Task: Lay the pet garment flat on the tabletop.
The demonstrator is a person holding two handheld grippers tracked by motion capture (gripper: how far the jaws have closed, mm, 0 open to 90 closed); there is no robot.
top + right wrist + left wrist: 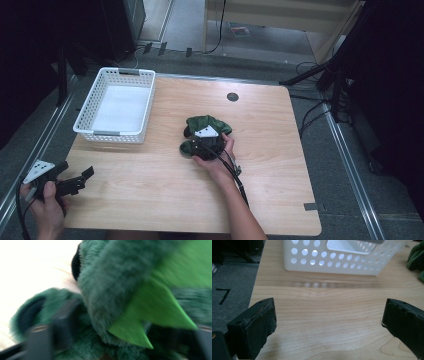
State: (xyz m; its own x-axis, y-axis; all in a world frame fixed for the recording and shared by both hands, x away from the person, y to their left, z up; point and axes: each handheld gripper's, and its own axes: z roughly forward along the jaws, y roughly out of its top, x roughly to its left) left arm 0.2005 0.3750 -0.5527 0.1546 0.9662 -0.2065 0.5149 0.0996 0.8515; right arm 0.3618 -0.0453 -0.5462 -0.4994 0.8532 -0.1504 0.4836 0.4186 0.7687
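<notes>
Right gripper point(200, 142) is down on the green plush point(207, 125) mid-table, a bit right of the basket point(118, 106). In the right gripper view the plush point(117, 290) sits between the jaws, fur and a light green spike up close; frame is blurred, so can't tell if the pads press on it. Jaws look part-way closed around it. Left gripper point(82, 179) hangs at the table's point(280, 200) near left corner, jaws spread wide, nothing between them, just bare wood. Left gripper view faces the basket point(332, 263) wall; plush edge point(415, 257) at far right.
</notes>
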